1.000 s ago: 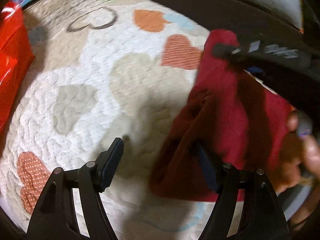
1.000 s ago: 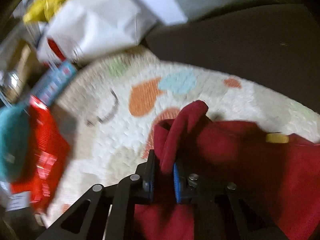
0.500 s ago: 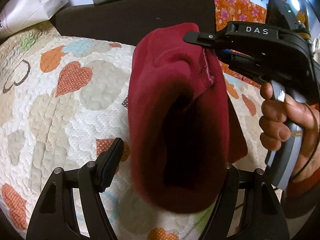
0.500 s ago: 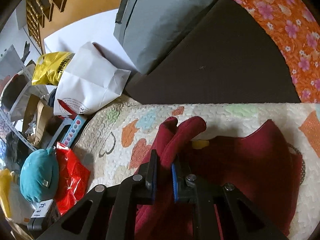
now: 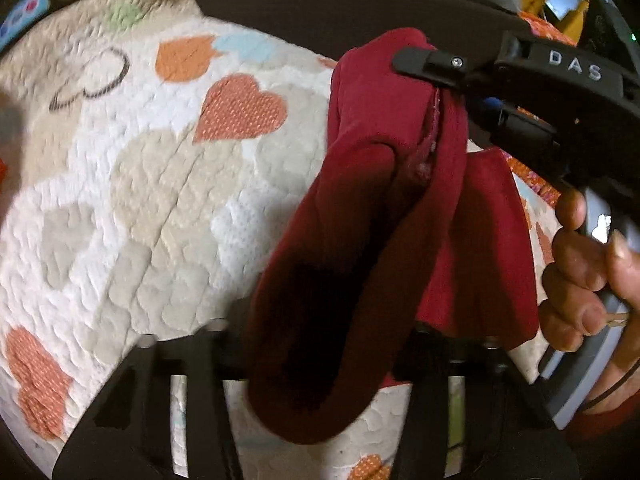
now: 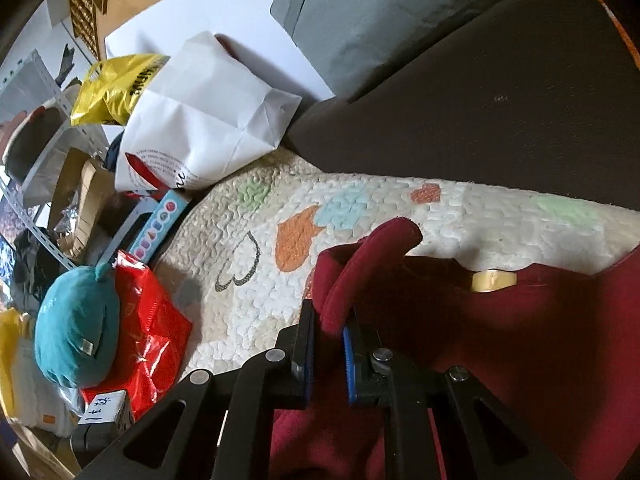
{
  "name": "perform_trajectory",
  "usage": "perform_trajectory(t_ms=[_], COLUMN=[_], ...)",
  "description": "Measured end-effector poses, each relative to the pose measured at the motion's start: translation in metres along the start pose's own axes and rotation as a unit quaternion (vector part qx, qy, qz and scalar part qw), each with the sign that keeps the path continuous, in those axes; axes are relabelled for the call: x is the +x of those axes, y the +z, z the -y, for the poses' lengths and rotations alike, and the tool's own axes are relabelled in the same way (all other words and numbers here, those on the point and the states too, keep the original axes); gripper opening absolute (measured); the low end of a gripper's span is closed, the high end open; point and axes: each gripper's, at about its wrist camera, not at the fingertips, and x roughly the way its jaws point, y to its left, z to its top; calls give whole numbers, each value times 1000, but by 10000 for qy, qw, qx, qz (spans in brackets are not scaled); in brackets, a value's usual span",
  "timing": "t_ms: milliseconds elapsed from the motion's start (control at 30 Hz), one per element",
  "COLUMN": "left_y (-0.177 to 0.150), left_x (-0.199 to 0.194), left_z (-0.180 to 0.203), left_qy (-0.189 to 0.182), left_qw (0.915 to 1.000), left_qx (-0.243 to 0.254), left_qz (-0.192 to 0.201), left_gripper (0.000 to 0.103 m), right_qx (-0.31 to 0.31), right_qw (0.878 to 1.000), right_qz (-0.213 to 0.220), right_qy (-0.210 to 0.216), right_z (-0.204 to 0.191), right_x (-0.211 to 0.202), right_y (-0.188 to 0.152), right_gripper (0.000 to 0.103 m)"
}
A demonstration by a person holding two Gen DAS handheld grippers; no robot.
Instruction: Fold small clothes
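Note:
A dark red garment (image 5: 376, 240) hangs in the air above the heart-patterned quilt (image 5: 160, 184). My right gripper (image 6: 328, 344) is shut on a bunched edge of the garment (image 6: 360, 264); it also shows in the left wrist view (image 5: 436, 76), pinching the cloth's top. The cloth droops down in front of my left gripper (image 5: 320, 344) and hides its fingertips; the blurred fingers sit either side of the hanging fold. A yellow label (image 6: 492, 280) shows on the garment.
A dark brown cushion (image 6: 500, 120) and a grey pillow (image 6: 380, 20) lie behind the quilt. Off the quilt's left edge are a white paper bag (image 6: 208, 116), a red plastic bag (image 6: 148, 320), a teal soft toy (image 6: 76, 328) and a yellow bag (image 6: 116, 84).
The left gripper's fingers have drawn closer together around the hanging cloth. The right gripper still holds the garment up, and the left wrist view has swung left over the quilt.

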Motion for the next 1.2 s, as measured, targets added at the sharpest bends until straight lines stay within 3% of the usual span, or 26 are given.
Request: perform_trajectory(t_ms=[100,300,433,567,667,733,933,1033,1133,1200], left_y=[0,-19,-22,-21,-15,-14,-19,-11,4,14], left_x=[-2,-7,5,8,11,11,11,11,6,3], left_z=[-3,-21,-48,-65,-67,-62,-54,-57,-64,-69], left_qy=[28,21,-67,-296,-233,-189,-260,-295,-275,-239], left_qw=[10000,9995,9965,9930,9936,9940,9934,9921,9908,9900], left_qx=[18,-303,-788,-1051,-1020,-1009,-1019,-1109,-1287,-1392], left_qz=[27,40,-274,-449,-418,-367,-447,-497,-329,-41], left_gripper=[22,18,18,18,18,18,18,26,46,70], right_qx=[72,249,254,574,465,364,-246,-639,-609,-386], right_qw=[9999,9988,9937,9911,9944,9957,9942,9908,9913,9932], right_qz=[-77,-335,-910,-603,-524,-613,-943,-867,-708,-668], right_qy=[-82,253,598,1036,788,588,-457,-823,-929,-872], right_z=[4,-8,-20,-3,1,-3,-20,-14,6,24], right_x=[12,48,88,67,49,49,59,41,15,1], right_y=[-3,-7,-13,-13,-11,-8,-13,-26,-38,-43], right_gripper=[11,11,18,26,35,48,49,49,49,49])
